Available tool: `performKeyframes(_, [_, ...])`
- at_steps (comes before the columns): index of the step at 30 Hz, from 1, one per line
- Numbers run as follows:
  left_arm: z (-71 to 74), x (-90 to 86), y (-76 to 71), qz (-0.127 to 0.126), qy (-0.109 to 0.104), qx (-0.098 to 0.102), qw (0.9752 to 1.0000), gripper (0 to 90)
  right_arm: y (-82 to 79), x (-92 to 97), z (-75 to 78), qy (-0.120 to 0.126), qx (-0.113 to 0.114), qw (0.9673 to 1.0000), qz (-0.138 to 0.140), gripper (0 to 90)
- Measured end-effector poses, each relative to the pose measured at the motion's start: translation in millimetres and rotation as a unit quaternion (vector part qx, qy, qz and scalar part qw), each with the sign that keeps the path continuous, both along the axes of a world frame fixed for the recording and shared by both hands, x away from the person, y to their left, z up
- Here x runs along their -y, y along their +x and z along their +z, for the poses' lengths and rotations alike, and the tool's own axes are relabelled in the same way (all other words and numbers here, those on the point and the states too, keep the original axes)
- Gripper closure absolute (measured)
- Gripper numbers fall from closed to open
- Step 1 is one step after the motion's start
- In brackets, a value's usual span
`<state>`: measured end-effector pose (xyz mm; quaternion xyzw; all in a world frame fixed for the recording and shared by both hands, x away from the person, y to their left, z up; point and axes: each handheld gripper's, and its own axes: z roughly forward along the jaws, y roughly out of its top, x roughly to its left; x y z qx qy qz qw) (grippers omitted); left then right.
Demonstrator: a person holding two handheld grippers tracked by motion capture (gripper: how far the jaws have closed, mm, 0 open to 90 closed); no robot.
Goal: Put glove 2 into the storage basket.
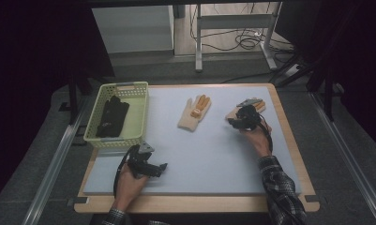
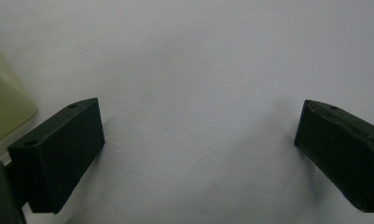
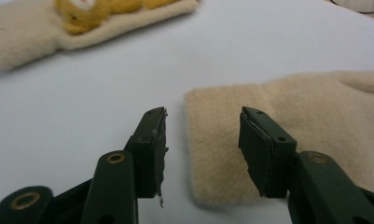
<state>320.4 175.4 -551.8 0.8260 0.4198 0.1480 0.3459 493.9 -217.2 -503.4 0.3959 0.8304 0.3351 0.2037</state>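
Note:
A cream glove with an orange palm (image 1: 194,112) lies flat at the middle back of the pale mat (image 1: 199,154); in the right gripper view it is the cream glove (image 3: 31,32) at the top left. A second cream glove (image 1: 253,104) lies at the back right, partly hidden by my right gripper (image 1: 232,123). In the right gripper view that glove (image 3: 315,107) stretches to the right, and my right gripper (image 3: 203,116) stands open with its jaws astride the cuff corner, pads not pressing on it. My left gripper (image 1: 161,168) rests near the front left, open wide over bare mat (image 2: 198,121).
A pale green basket (image 1: 115,86) at the back left holds black gloves (image 1: 111,117); its corner (image 2: 3,107) appears at the left of the left gripper view. The mat lies on a wooden table (image 1: 289,140). Desk legs and cables stand beyond the far edge.

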Motion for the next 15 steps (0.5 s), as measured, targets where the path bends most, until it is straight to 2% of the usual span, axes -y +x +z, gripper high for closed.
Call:
performKeyframes(6, [0.0, 0.0, 0.0, 0.0, 0.0, 0.0, 1.0, 1.4, 9.3, -2.1, -10.6, -0.018, 0.008, 0.9998, -0.006, 49.0])
performKeyframes(8, [0.0, 0.0, 0.0, 0.0, 0.0, 0.0, 1.0, 1.4, 9.1, -4.6, -13.4, -0.039, 0.017, 0.9991, -0.009, 55.4])
performKeyframes(9, [0.0, 0.0, 0.0, 0.0, 0.0, 0.0, 1.0, 1.4, 7.8, -6.5, -14.6, -0.057, 0.025, 0.998, -0.005, 58.3])
performKeyframes(10, [0.0, 0.0, 0.0, 0.0, 0.0, 0.0, 1.0, 1.4, 6.3, -8.5, -15.6, -0.075, 0.034, 0.9966, -0.002, 63.1])
performKeyframes(12, [0.0, 0.0, 0.0, 0.0, 0.0, 0.0, 1.0, 1.5, 4.4, -11.3, -14.7, -0.093, 0.038, 0.9949, -0.008, 73.3])
performKeyframes(15, [0.0, 0.1, 0.0, 0.0, 0.0, 0.0, 1.0, 1.4, 4.5, -9.9, -11.6, -0.081, 0.027, 0.9962, -0.016, 79.4])
